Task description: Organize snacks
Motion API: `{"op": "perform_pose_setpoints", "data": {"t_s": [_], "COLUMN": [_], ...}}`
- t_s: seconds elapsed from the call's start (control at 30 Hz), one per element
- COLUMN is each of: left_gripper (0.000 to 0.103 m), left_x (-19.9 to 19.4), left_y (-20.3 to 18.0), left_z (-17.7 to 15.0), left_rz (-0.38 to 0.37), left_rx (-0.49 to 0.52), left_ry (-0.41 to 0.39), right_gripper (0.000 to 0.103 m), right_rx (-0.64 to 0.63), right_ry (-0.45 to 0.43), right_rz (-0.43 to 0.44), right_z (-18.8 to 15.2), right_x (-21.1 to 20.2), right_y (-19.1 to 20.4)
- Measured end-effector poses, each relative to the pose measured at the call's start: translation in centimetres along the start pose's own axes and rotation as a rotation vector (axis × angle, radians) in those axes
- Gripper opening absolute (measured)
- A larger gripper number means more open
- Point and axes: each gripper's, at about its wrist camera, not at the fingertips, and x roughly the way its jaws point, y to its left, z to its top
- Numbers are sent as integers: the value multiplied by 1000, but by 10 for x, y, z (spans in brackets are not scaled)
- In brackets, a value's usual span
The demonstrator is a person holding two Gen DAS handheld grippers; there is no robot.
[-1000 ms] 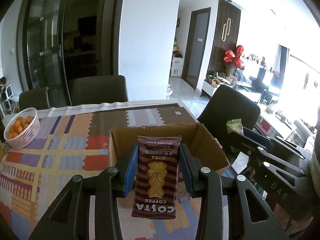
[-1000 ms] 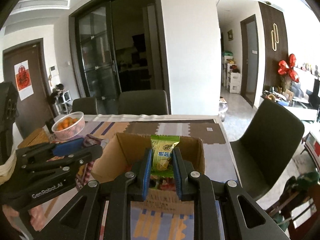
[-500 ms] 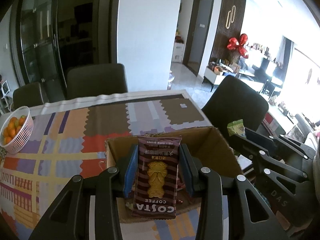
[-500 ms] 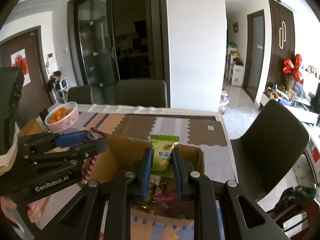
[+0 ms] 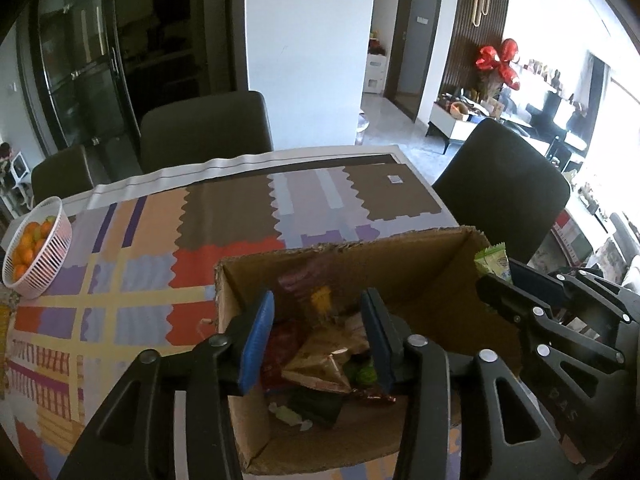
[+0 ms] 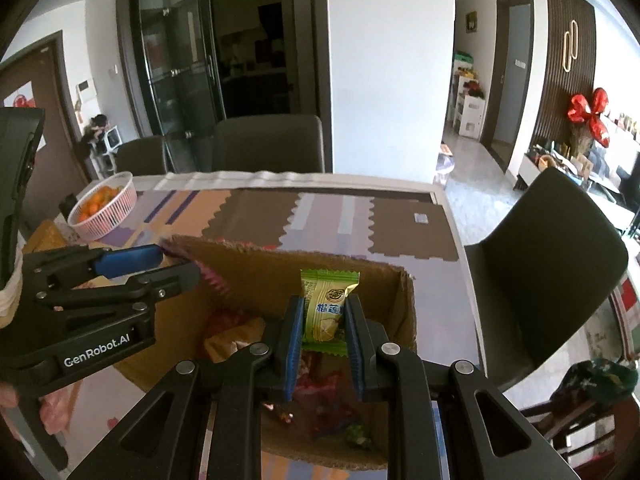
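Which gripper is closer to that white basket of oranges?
Left. The left gripper hangs over the box's side facing the basket; the right gripper, holding a green packet, is over the far side.

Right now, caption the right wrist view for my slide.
Right gripper holds a green snack packet over the open cardboard box of snacks; left gripper open alongside.

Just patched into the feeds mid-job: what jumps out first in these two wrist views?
The open cardboard box on the patchwork tablecloth, with loose snack wrappers piled in its bottom, sits right under both grippers. The right gripper is clamped on a green snack packet above the box, while the left gripper, jaws just opened, has nothing between its blue pads. At the far left of the table stands a white basket of oranges.
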Motion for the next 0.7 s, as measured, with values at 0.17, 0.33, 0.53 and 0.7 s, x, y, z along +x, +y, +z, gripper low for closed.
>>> {"op": "perform_pose_setpoints", "data": {"t_s": [0.17,0.33,0.53,0.7], "left_gripper": [61,68,77,83], "left_x": [-13,-33,-59,-87], "left_y": [1,1,1,-5], "left_z": [-11,-30,-49,-67], "left_rz": [45,85,92,122], "left_rx": [11,13,-9,-7], "left_ry": [-39,-82,-142,-206], "right_gripper": [41,50,59,65], "right_rx": [9,2,13,15], "right_ry": [11,-19,-77,-127], "right_rz": [-21,-35,-57,-65], "right_z": [-7,-16,-27,-37], "right_x": [-1,-16,-43,-69], "right_y": [-2,1,2,5]}}
